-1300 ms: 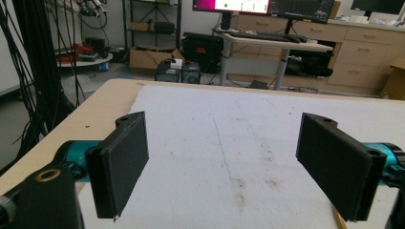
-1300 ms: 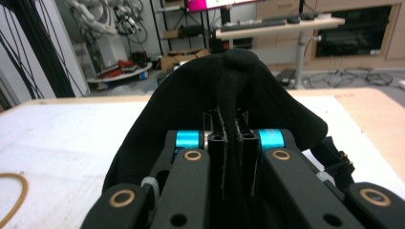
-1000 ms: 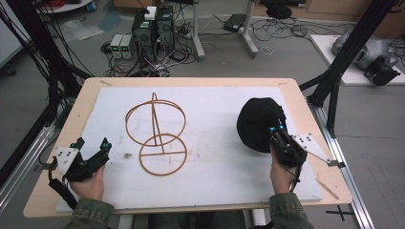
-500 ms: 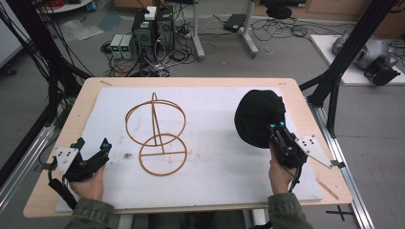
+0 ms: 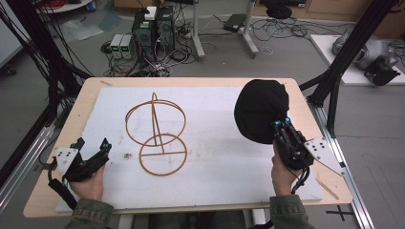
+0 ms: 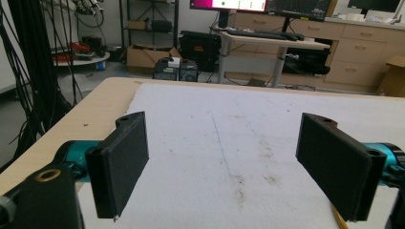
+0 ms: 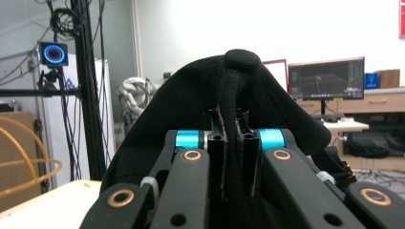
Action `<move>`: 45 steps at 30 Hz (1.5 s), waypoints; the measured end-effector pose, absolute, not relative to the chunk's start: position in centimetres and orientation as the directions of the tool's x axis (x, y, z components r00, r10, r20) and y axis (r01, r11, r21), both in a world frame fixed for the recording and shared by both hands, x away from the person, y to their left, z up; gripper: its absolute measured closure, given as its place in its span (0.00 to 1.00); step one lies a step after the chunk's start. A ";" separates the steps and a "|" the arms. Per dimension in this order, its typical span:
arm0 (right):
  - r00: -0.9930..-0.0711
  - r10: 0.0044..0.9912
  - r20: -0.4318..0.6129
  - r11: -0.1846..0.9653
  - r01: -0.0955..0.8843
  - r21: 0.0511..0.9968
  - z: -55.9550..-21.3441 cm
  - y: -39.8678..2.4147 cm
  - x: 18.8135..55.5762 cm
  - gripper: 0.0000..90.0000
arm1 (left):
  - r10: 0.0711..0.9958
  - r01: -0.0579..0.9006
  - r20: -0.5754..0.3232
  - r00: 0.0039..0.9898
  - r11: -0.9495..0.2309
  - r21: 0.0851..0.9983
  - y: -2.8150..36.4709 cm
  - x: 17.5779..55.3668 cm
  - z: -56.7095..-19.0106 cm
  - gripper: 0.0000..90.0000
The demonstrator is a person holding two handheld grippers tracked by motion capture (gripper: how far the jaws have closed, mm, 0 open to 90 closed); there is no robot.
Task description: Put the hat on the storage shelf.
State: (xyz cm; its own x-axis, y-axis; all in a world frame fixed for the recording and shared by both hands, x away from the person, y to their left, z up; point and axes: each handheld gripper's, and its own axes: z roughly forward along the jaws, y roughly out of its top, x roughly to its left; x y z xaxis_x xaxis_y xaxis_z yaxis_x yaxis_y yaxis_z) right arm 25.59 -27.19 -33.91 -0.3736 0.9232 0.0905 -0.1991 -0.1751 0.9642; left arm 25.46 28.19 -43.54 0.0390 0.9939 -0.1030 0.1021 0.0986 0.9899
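Note:
A black cap (image 5: pixel 260 112) hangs lifted over the right side of the table, pinched at its near edge by my right gripper (image 5: pixel 282 125). In the right gripper view the jaws stand shut on a fold of the cap (image 7: pixel 229 100), which rises in front of the camera. A wooden hoop stand (image 5: pixel 156 136), one upright ring on a flat ring base, sits at mid-table on the white mat (image 5: pixel 215 157). My left gripper (image 5: pixel 90 145) rests near the table's front left edge, open, with nothing between its fingers (image 6: pixel 122 162).
The white mat covers most of the wooden table (image 5: pixel 86 100). Black frame posts (image 5: pixel 334 90) stand at the table's right side. Computers and cables (image 5: pixel 153 33) lie on the floor beyond the far edge.
My right gripper has risen a little with the cap in it, so the cap now hangs higher and looks larger. The left gripper has stayed in place.

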 end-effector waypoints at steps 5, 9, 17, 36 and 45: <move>-0.404 0.905 0.132 -0.221 -0.182 0.958 -33.6 -26.8 25.9 0.97 | 0.993 0.095 -0.110 0.034 0.106 0.990 28.3 25.5 -43.5 0.21; -0.439 0.881 0.176 -0.270 -0.161 0.949 -33.6 -25.7 26.7 0.97 | 0.993 0.093 -0.114 0.040 0.110 0.990 28.2 25.6 -43.4 0.21; -0.517 0.840 0.167 -0.278 -0.143 0.950 -32.6 -22.6 27.3 0.97 | 0.991 0.086 -0.125 0.038 0.122 0.989 28.4 25.5 -43.4 0.21; -0.682 0.712 0.167 -0.314 -0.097 0.944 -29.7 -16.3 27.6 0.97 | 0.988 0.075 -0.152 0.040 0.149 0.986 28.9 25.3 -43.2 0.21; -0.713 0.683 0.157 -0.306 -0.084 0.949 -29.1 -14.0 27.8 0.97 | 0.985 0.079 -0.168 0.038 0.165 0.983 28.9 25.4 -43.3 0.21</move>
State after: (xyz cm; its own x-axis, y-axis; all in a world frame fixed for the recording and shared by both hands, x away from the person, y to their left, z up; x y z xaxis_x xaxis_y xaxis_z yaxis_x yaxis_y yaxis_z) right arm 27.79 -14.05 -29.06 -0.7129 0.6834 0.1572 -0.0837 -0.3055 0.9485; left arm 25.36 28.92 -43.28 0.0381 0.9850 -0.1683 0.0790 0.1649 0.9831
